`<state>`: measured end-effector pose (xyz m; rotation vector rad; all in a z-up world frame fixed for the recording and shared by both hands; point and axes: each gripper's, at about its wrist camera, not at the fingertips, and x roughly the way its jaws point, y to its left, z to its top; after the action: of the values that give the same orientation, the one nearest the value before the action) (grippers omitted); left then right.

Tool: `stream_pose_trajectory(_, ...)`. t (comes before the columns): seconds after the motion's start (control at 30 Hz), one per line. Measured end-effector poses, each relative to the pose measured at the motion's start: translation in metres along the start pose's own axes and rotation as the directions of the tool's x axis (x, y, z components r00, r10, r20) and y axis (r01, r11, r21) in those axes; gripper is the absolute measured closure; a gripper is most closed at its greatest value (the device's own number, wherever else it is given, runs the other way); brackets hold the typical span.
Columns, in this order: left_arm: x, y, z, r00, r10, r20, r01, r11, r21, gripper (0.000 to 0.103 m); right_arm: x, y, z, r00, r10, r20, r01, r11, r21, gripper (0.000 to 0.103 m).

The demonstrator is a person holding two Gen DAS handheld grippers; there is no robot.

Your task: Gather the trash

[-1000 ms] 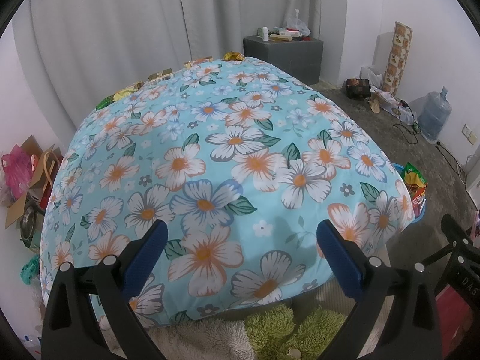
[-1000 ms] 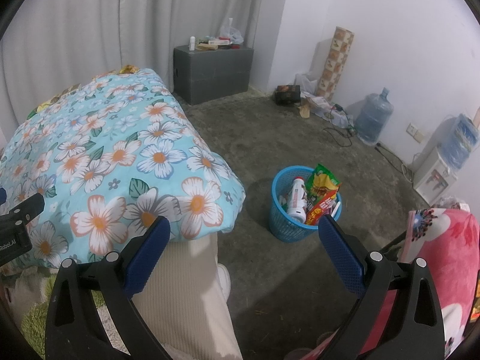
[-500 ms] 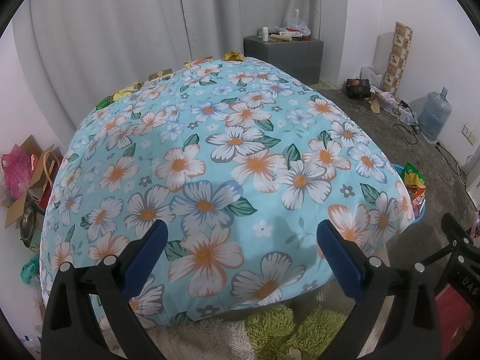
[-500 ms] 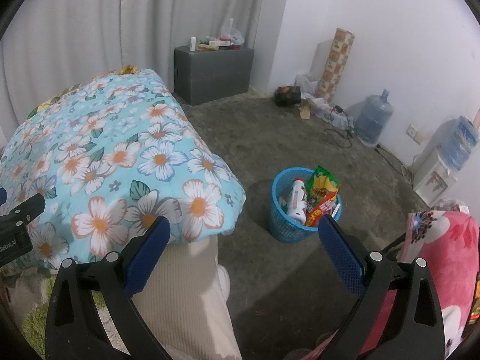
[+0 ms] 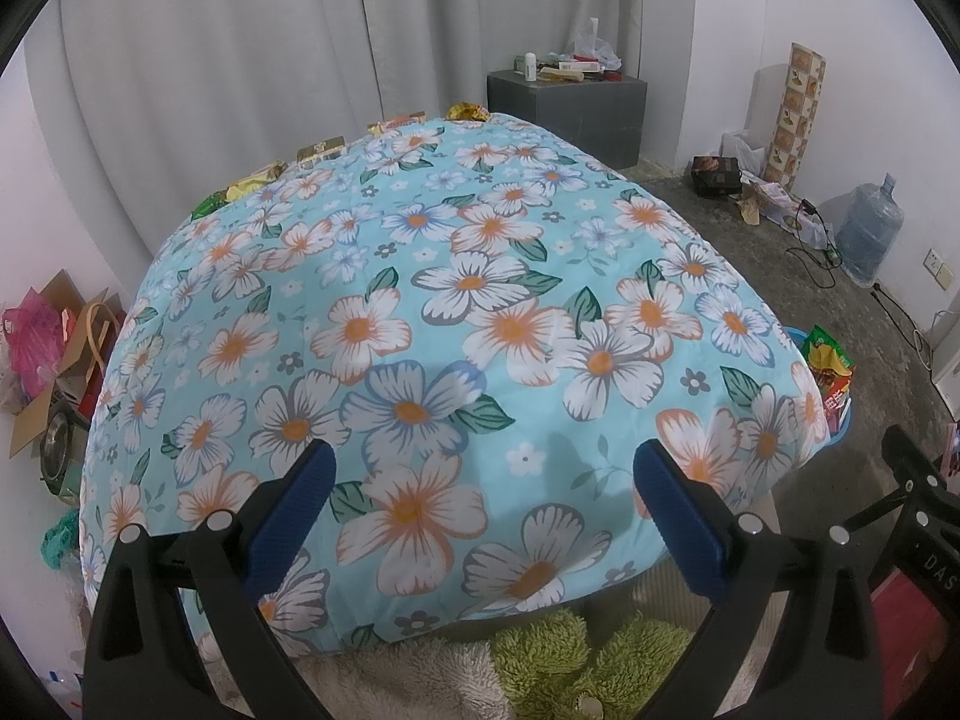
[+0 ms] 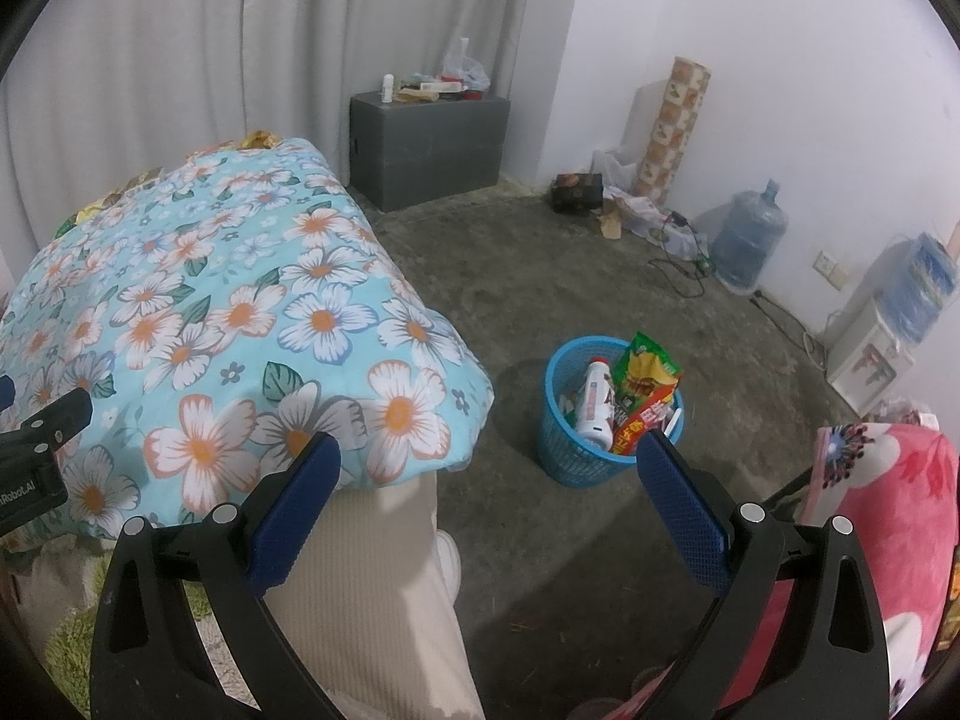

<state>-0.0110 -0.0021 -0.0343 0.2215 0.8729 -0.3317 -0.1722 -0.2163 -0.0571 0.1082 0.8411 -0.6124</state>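
**Both grippers wide, trash waiting at the far edge**

The left gripper (image 5: 480,498) hangs with fingers spread, nothing between them, over the flowered quilt (image 5: 456,324). Far beyond the fingertips, wrappers (image 5: 321,150) lie in a row along the quilt's far edge, their long axis running left to right. The right gripper (image 6: 489,492) is spread and empty too. Just beyond its right finger (image 6: 681,504) stands the blue basket (image 6: 576,456) on the concrete floor (image 6: 540,276); a white bottle (image 6: 594,405) stands tilted inside, neck up, beside upright snack bags (image 6: 648,372). Behind: grey curtain (image 6: 180,42), grey cabinet (image 6: 429,147).
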Motion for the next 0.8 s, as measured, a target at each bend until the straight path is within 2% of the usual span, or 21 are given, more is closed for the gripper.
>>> stream_pose_trajectory(0.8, 0.0010, -0.0005, -0.0007, 1.000, 0.001, -0.003, -0.001, 1.000, 0.002, 0.006, 0.0000, 0.0007, -0.0003, 1.000, 0.001, 0.000, -0.001, 1.000, 0.003, 0.008)
